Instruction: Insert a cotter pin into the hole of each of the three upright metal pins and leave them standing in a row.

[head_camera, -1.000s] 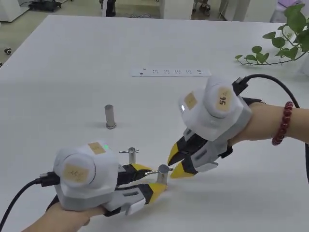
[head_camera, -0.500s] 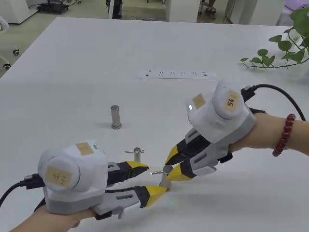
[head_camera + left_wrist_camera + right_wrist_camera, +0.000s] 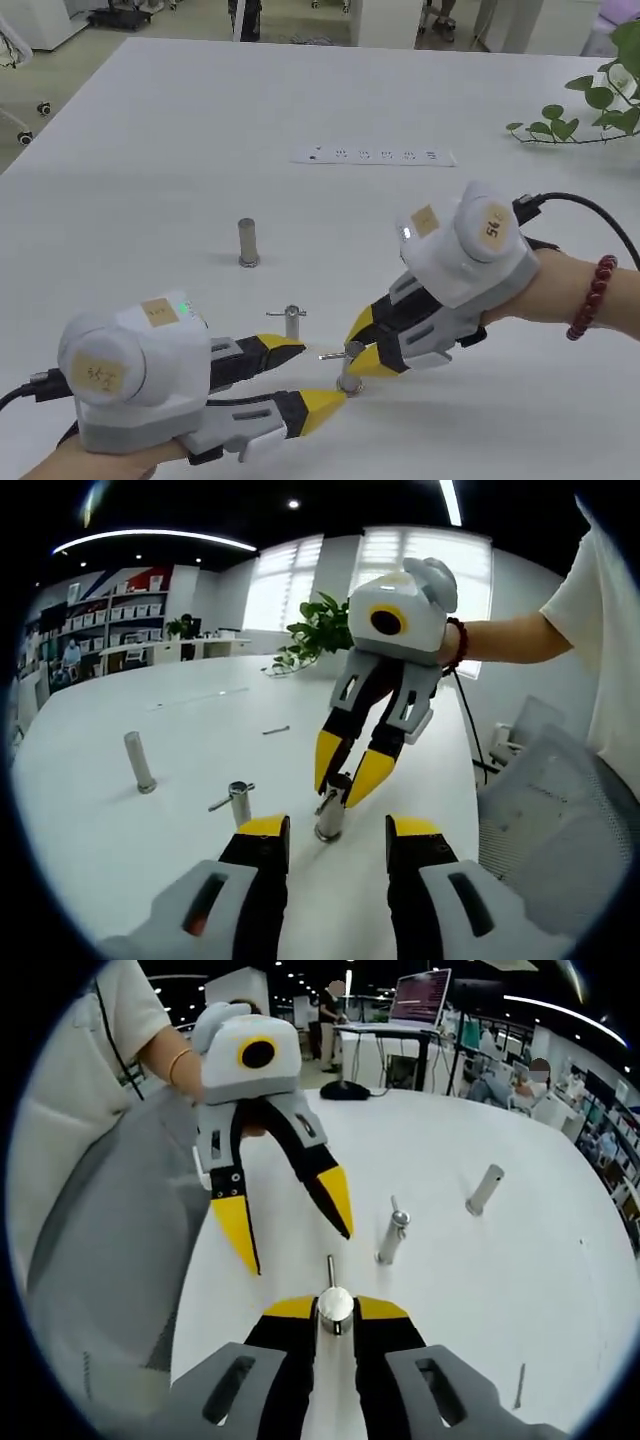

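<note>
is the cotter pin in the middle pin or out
In: the cotter pin passes through the middle metal pin, sticking out both sides.
</note>
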Demonstrator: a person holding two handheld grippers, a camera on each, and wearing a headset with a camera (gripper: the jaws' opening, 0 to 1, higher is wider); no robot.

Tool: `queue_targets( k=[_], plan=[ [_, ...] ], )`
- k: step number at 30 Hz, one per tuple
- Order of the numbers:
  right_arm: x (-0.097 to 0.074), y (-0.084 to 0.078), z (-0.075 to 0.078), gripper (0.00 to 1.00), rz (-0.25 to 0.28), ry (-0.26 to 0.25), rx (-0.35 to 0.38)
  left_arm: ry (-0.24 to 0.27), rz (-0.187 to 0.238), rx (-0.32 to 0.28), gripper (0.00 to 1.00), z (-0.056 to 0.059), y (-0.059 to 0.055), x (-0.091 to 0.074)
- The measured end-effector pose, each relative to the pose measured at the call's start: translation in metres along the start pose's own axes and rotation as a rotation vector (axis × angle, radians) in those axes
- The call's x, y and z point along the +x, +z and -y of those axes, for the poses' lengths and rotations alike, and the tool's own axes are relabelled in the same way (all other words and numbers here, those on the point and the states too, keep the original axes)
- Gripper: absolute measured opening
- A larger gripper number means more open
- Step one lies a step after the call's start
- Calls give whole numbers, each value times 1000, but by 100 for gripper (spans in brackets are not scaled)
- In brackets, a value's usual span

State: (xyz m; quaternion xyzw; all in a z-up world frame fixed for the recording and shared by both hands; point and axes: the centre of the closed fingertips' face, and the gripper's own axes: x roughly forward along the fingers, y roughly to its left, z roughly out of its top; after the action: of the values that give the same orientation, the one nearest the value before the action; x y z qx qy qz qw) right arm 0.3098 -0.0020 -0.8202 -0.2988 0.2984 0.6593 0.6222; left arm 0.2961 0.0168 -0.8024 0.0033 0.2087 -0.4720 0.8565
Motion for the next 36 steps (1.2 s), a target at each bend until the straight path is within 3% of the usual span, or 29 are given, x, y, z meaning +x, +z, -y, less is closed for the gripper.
queue_targets(
  k=[13,36],
  plan=[
    [-2,-1,5,13,-13,-30,5,28,2,5,39,0,-1,-14],
    [-12,-6,43,13,-39,-105,23,85,9,-9,39,-6,-3,-29]
  ],
)
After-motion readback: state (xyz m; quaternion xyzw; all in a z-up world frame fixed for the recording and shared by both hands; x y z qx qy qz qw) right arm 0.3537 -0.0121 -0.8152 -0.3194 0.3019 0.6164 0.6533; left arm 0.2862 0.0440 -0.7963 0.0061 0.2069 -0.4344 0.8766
